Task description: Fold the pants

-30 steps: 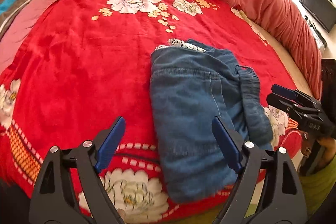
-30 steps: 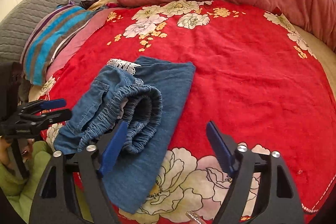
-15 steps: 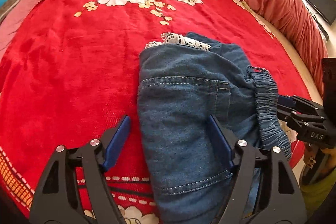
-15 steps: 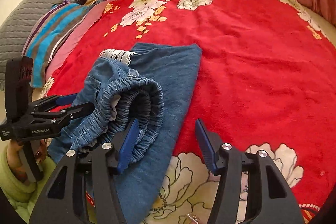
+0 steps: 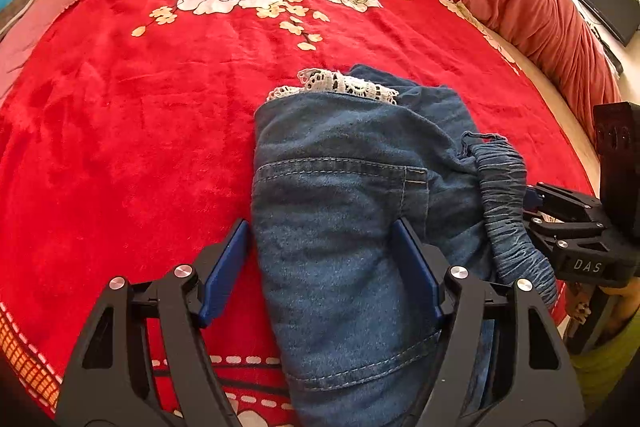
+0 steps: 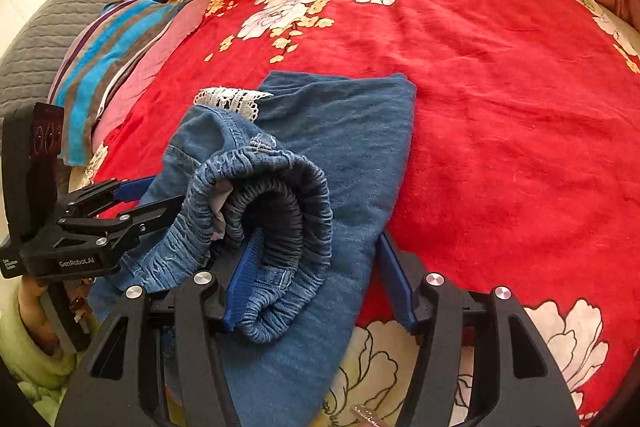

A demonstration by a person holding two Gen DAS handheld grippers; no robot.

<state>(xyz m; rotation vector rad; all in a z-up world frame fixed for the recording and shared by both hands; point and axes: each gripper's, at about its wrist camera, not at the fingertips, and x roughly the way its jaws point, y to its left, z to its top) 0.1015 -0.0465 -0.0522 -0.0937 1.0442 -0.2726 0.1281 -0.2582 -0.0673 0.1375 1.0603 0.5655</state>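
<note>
Now our 2 spread grippers, left gripper (image 5: 320, 267) and right gripper (image 6: 320, 277), straddle the pants (image 5: 352, 227) on the bed (image 5: 120, 147); soft, limp denim, best pinched at the thick elastic waistband (image 6: 276, 227).

My right gripper (image 5: 532, 205) bore "DAS" at the frame's right edge; my left gripper (image 6: 160, 193) read "GenRobot.AI" lower left

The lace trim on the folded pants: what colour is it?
White lace trim, clearest in the left wrist view.
</note>
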